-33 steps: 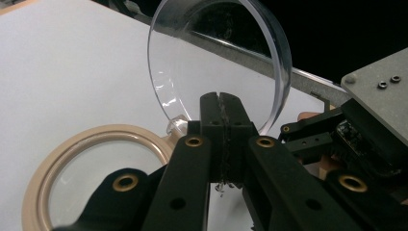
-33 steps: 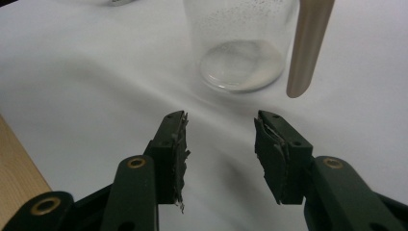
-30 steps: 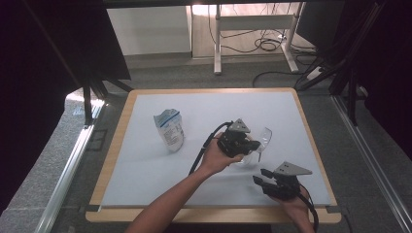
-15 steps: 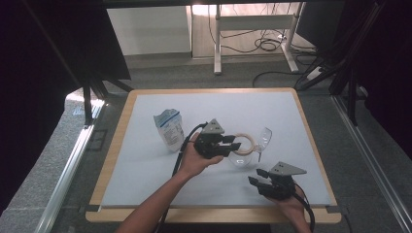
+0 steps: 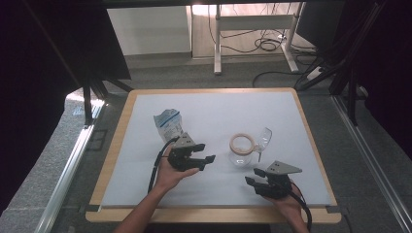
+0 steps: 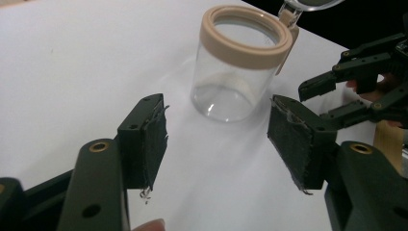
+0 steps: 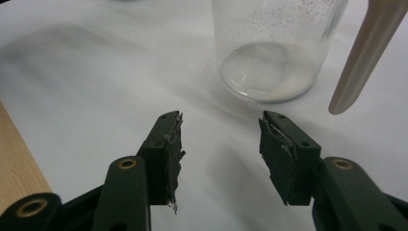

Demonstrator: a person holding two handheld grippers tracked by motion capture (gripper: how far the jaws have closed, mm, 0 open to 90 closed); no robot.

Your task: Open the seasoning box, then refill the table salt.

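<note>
One clear jar with tan rim and flipped-open lid, upright mid-bench, one pouch beside, two grippers, left gripper fingers just opened, empty, right gripper fingers apart, empty.

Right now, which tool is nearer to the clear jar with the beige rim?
Roughly equal; the left looks marginally nearer. The left tool, jaws just opened and empty, sits to the left of the jar. The right tool lies below it, toward the table's near edge, jaws apart around nothing.
</note>
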